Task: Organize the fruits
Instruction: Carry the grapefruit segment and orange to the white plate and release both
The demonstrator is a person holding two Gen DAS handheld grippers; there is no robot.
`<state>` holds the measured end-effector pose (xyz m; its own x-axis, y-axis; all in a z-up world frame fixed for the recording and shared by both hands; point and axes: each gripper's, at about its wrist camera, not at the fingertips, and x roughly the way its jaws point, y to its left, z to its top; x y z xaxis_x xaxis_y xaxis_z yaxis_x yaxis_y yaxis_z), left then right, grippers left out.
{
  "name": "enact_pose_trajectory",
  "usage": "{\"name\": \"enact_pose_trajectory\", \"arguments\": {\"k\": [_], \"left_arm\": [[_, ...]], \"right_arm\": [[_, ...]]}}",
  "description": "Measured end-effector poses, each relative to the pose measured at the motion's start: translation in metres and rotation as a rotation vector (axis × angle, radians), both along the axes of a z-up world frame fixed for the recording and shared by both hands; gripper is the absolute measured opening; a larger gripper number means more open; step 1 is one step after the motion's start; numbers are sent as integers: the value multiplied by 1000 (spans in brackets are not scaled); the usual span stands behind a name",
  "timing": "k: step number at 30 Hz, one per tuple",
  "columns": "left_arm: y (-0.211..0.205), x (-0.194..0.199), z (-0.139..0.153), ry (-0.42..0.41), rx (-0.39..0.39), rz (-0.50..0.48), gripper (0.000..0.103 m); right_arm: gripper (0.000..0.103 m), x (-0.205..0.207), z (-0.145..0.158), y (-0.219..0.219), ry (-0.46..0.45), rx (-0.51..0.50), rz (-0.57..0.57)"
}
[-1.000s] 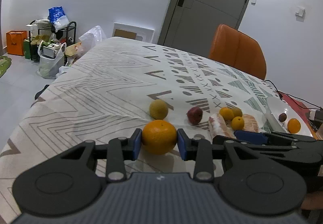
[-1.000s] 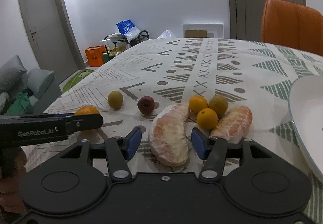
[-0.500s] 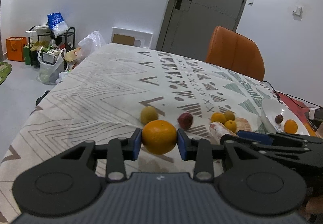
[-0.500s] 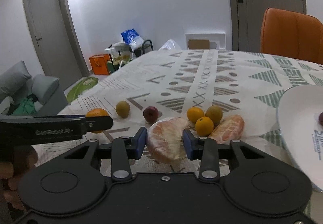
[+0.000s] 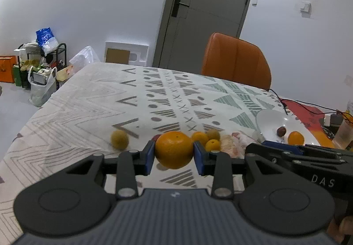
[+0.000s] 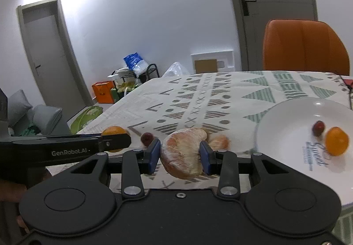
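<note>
While both grippers point forward and somewhat downward over the table [image 5: 88, 112], each is clamped on a fruit. The left gripper [image 5: 174, 153] grips a whole orange [image 5: 174, 149] between its blue pads, held clear above the patterned tablecloth. The right gripper [image 6: 179, 154] has just been closing its jaws and now clasps a peeled pomelo segment [image 6: 183, 152], pale pink with white pith and curved like a wedge; it too is off the cloth.

From the right wrist view the left gripper's body crosses the lower left, and white lettering on it reads "GenRobot.AI" [image 6: 71, 152]. From the left wrist view the right gripper's side shows the letters "DAS" [image 5: 323, 182] (the rest cannot be read). The white plate [image 6: 286, 116] bears blue script, too blurred to read.

The orange is bright, round and dimpled, with a small stem mark on top. On the table beyond it lie a yellowish-green round fruit [image 5: 119, 139], two small oranges [image 5: 213, 144], another greenish fruit [image 5: 213, 134] and a second peeled pomelo segment [image 6: 218, 142], blurred. A small dark red fruit [image 6: 147, 137] sits near the left gripper's tip. On the plate rest a dark red fruit [image 6: 318, 128] and a small orange [image 6: 336, 143], just beside each other. An orange chair [image 5: 236, 60] stands at the table's far edge.
</note>
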<state>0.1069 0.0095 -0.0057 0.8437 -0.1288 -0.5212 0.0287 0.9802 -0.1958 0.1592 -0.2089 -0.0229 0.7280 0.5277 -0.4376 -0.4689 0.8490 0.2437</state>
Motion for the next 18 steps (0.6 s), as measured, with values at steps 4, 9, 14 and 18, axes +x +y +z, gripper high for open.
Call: {"name": "enact_pose_trajectory", "arguments": {"k": [4,9,14,18], "left_arm": [[-10,1,2,-8,2,-16,36],[-24,4,4,-12,3,-45,36],[-40,8,6,-19,8,-79,36],[-54,12,7,-22,11,-105,36]], "right_arm": [[37,-2,1,-16,-7,9,-35],[37,-4,2,-34,-15,14,-78],[37,-6,2,-54,-21,20,-123],[37,-6,2,-70,-23,28,-161]]}}
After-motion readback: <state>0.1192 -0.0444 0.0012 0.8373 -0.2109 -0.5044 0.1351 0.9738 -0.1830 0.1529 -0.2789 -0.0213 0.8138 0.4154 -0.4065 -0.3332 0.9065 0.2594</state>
